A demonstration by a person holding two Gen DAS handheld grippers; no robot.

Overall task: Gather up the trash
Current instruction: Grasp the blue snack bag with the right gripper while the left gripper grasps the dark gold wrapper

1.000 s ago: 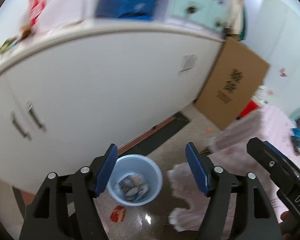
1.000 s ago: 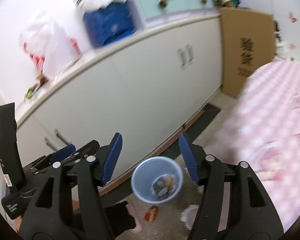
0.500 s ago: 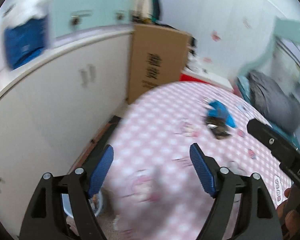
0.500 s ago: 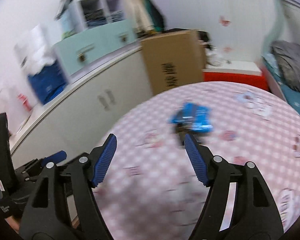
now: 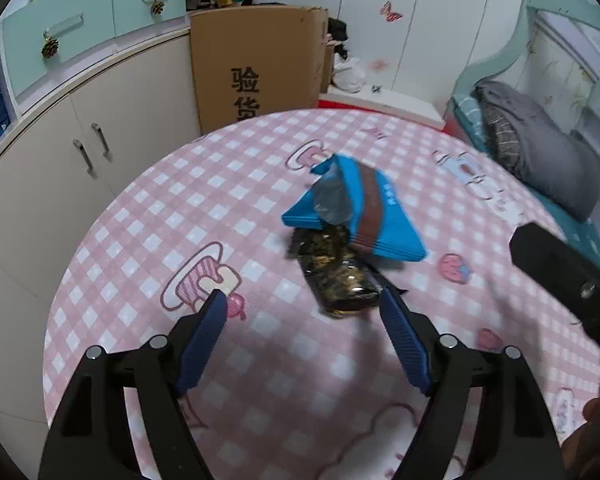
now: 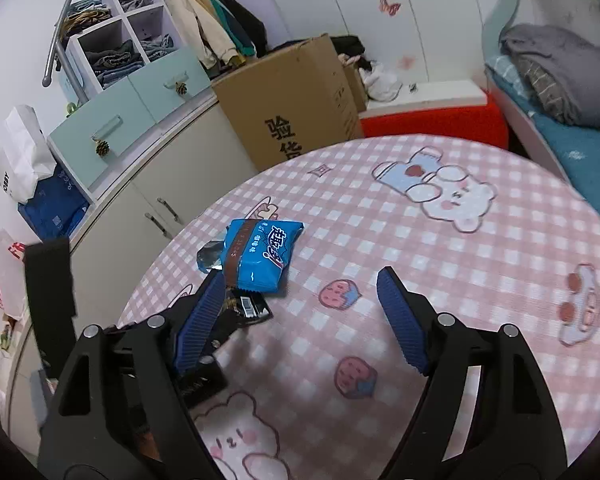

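Note:
Two pieces of trash lie together on the pink checked tablecloth (image 5: 260, 360): a blue snack wrapper (image 5: 360, 212) and a black and gold wrapper (image 5: 340, 276) partly under it. My left gripper (image 5: 302, 300) hovers just in front of the black wrapper, open, with nothing between its fingers. In the right wrist view the blue wrapper (image 6: 260, 256) and the black wrapper (image 6: 248, 306) sit at the left finger's tip. My right gripper (image 6: 300, 278) has its jaws opening and nothing between them.
A tall cardboard box (image 5: 256, 64) stands behind the table against a white cabinet (image 5: 100, 140). A bed with a grey blanket (image 5: 532, 152) lies to the right, and a red box (image 6: 432, 120) behind. The table's round edge drops off at the left.
Both views have swung away from the blue bin on the floor and up over the table, closing in on the two wrappers. The right jaws stand wider than before.

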